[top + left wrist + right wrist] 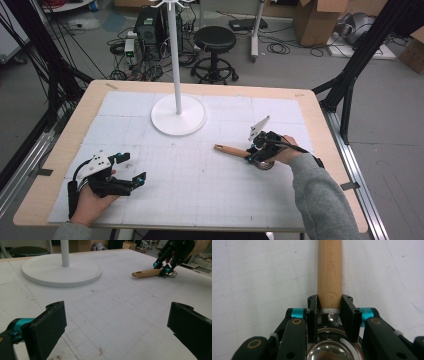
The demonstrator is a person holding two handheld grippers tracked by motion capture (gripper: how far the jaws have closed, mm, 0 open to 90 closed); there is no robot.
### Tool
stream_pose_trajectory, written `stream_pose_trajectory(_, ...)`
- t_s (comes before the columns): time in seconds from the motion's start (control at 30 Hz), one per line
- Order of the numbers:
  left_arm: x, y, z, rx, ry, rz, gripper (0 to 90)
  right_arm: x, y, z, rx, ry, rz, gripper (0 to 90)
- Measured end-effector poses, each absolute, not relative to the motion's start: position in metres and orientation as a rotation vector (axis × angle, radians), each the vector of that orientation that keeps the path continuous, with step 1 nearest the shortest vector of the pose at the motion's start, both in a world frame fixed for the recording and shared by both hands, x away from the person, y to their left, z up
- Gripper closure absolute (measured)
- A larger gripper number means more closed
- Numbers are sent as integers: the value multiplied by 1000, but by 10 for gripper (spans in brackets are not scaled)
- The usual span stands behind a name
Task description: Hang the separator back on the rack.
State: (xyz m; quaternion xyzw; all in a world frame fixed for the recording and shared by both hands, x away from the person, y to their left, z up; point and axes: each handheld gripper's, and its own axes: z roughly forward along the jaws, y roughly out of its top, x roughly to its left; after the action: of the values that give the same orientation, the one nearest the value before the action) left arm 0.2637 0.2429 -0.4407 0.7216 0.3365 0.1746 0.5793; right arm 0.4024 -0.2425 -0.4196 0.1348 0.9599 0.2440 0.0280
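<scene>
A utensil with a wooden handle point(227, 150) and a steel bowl point(332, 350) lies on the white gridded mat, right of centre. My right gripper point(252, 152) is shut on the handle point(329, 270) where it joins the metal neck, one jaw on each side point(329, 307). The left gripper view shows the utensil point(146, 273) far off, with the right gripper point(162, 268) over it. My left gripper point(134, 168) rests low at the mat's front left, open, with only bare mat between its jaws point(116, 325).
A white stand with a round base point(178, 114) and a tall pole stands at the mat's back centre, its base point(50, 272) ahead of the left gripper. The wooden table rim point(320, 130) borders the mat. A black stool point(215, 40) and cables are on the floor beyond.
</scene>
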Motion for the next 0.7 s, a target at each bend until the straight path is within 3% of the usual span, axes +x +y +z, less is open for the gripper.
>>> stream_pose_trajectory(0.7,265,242,-441,1684,786,407,28,397,-245,-408,400,2933,792,701)
